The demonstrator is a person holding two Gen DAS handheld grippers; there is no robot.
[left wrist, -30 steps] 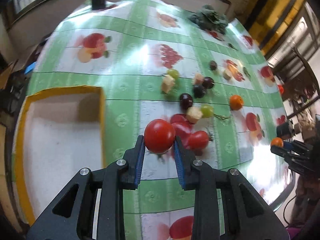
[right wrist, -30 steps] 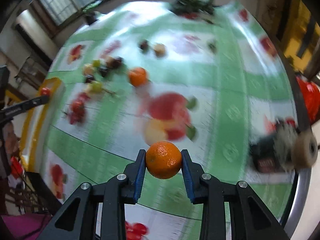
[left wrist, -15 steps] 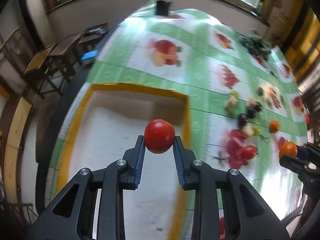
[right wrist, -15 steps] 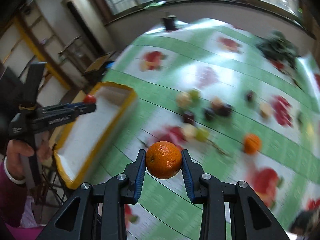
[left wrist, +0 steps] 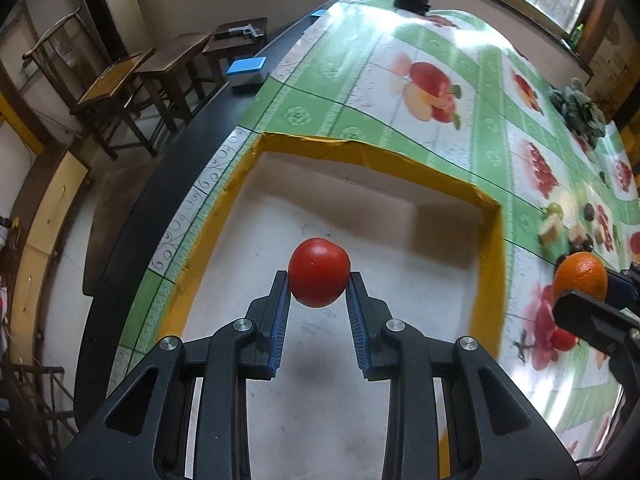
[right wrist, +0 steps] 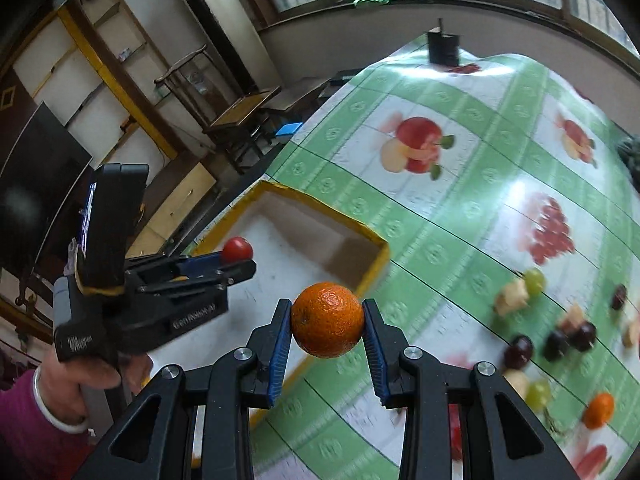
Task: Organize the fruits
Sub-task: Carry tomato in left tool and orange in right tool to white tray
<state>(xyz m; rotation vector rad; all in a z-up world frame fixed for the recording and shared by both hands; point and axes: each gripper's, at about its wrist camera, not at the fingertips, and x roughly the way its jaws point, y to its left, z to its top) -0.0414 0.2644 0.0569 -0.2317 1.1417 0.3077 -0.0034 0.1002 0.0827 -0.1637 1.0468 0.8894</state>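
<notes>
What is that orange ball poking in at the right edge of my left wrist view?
Observer: It is an orange, clamped between the jaws of the right gripper. The right wrist view shows it whole.
Operator: And who holds the tool with my tomato?
Observer: A hand in a pink sleeve, wearing a white bangle, grips the handle of the left gripper.
Operator: Are there more oranges on the table?
Observer: Yes, a second orange lies on the tablecloth, beside a green grape.
</notes>
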